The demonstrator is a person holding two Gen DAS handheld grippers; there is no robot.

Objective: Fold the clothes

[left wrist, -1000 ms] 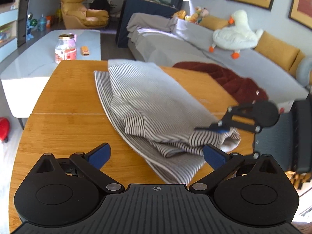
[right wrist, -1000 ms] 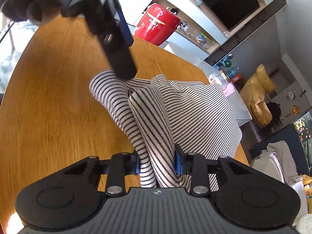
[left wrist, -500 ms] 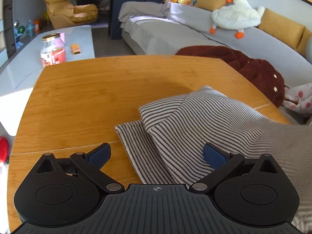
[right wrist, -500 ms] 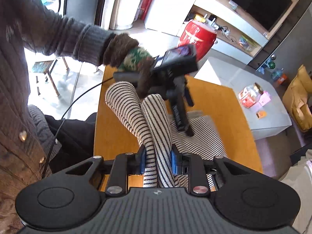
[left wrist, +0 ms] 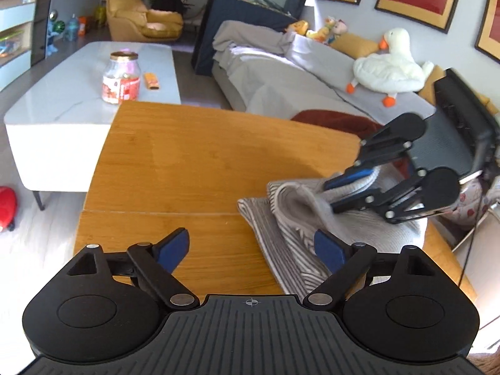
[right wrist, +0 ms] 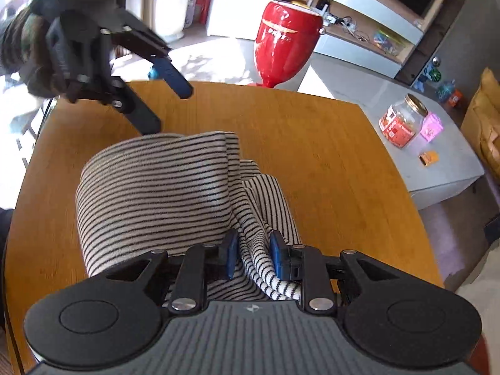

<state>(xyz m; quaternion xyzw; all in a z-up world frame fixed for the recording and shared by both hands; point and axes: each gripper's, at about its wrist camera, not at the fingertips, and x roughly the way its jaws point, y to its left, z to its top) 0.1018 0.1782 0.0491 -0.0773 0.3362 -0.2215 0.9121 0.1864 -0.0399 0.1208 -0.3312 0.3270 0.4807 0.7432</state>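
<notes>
On the wooden table (left wrist: pixel 193 156), the striped garment (right wrist: pixel 156 193) lies bunched. The right gripper (right wrist: pixel 252 254) is clamped on its folds at six o'clock. The left gripper (left wrist: pixel 251 247), jaws wide and just narrowing slightly, holds nothing; cloth at its three o'clock.

My striped garment (right wrist: pixel 162 193) — white knit with thin black stripes — lies bunched on my wooden table (right wrist: pixel 328 162), folded over itself in thick layers, one doubled edge lifted and pinched — the rest sagging in a rounded hump.
</notes>
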